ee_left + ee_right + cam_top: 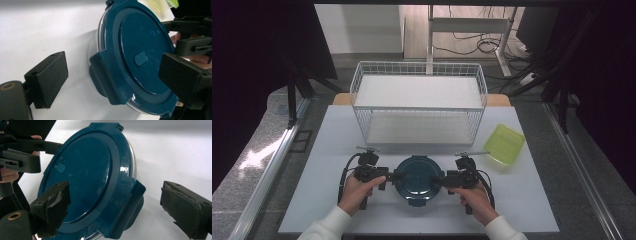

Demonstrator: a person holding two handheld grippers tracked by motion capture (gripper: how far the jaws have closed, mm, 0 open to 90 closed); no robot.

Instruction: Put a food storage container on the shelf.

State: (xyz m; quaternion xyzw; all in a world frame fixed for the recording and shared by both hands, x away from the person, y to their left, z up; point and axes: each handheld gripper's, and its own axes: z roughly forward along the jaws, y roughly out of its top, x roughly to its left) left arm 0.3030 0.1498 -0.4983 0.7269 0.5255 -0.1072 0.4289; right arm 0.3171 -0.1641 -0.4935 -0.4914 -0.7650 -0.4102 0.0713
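- I'm working in what looks like a lab or test room, not a home.
- My white table [337, 200] sits inside a dark frame with black curtains [257, 60] on both sides.
- Behind it I see grey carpet, loose cables [472, 47] on the floor and a height-adjustable desk's legs [504, 45].

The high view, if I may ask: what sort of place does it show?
Probably a lab or recording workspace: a white table with a wire rack, dark curtains at the sides, and loose cables under a desk behind.
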